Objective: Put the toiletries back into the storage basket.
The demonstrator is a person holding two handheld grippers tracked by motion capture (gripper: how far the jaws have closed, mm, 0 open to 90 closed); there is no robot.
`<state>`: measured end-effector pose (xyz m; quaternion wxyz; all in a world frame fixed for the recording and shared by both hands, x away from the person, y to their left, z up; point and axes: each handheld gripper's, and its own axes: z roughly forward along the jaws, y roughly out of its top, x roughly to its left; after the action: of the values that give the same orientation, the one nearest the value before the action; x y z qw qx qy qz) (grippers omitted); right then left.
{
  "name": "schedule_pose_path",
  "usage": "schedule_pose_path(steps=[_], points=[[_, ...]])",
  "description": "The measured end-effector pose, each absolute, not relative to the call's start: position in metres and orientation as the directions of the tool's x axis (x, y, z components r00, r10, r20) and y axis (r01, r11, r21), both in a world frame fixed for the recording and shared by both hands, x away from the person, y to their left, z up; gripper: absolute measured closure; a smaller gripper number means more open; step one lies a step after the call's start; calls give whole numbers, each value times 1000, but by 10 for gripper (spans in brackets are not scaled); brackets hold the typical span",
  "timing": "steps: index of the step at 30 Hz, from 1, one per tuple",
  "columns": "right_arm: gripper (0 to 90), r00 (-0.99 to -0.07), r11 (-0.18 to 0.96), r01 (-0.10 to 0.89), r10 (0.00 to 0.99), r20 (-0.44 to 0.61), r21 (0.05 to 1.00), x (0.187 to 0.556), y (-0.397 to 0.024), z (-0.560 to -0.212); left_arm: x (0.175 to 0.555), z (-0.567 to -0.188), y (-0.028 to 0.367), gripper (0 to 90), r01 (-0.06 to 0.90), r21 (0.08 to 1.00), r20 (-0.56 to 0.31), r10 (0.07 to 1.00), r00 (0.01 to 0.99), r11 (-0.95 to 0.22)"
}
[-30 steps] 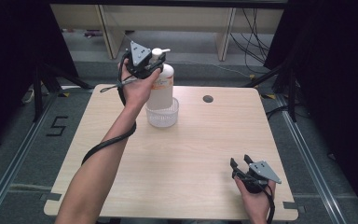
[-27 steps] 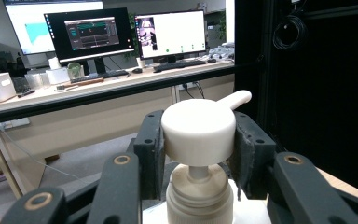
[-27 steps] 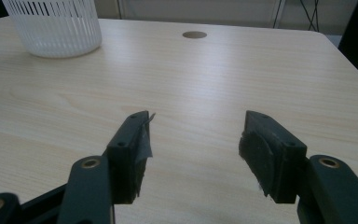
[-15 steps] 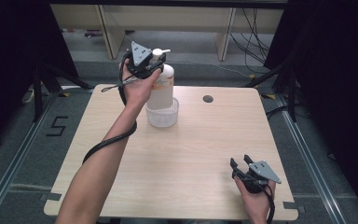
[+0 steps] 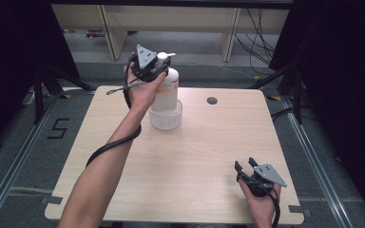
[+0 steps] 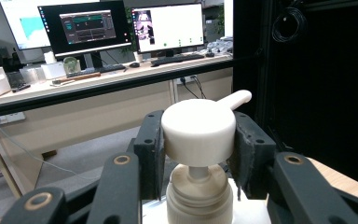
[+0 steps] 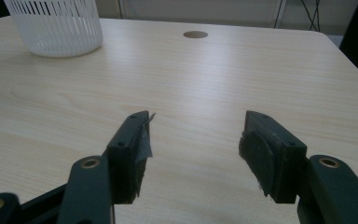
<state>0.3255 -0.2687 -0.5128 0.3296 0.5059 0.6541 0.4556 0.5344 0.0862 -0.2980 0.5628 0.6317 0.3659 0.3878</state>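
We held the left tongs (image 5: 158, 66) clamped on the white plastic pump head (image 6: 198, 131) of a tall white pump bottle (image 5: 165, 90), one black jaw pressing each side of the cap. In the left gripper view the spout (image 6: 234, 99) pointed away beyond the jaws, and the ribbed bottle collar (image 6: 198, 193) sat directly below them. The bottle stood upright inside a small white slatted plastic basket (image 5: 165, 117), straight beneath the left tongs, on the light wooden desk (image 5: 204, 156). Our right tongs (image 5: 245, 165) rested low over the near right part of the desk, well apart from the bottle, jaws spread with nothing between them. In the right gripper view the basket (image 7: 56, 25) lay far ahead to the left of those jaws, and a round dark cable hole (image 7: 196, 34) lay straight ahead.
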Motion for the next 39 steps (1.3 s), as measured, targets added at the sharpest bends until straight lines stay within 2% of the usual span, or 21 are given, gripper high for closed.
schedule_pose_path(steps=[20,21,30,32,33,39], points=[[424,-279,77,362,960,29,929,326,-268,-513,536,-312,84,590,54,993,75,898,433,-109],[424,-263,53,367,964,49,929,325,-267,-513,536,-313,84,590,56,993,73,898,434,-108],[424,-265,70,364,964,31,929,325,-267,-513,537,-321,83,590,70,991,74,898,434,-115],[424,-254,93,354,967,0,931,326,-268,-514,537,-322,82,590,73,991,73,897,435,-116],[424,-247,69,362,969,24,930,326,-266,-514,537,-323,82,590,74,990,73,897,437,-116],[424,-262,83,347,965,12,934,325,-268,-513,536,-328,82,589,84,989,74,896,437,-123]])
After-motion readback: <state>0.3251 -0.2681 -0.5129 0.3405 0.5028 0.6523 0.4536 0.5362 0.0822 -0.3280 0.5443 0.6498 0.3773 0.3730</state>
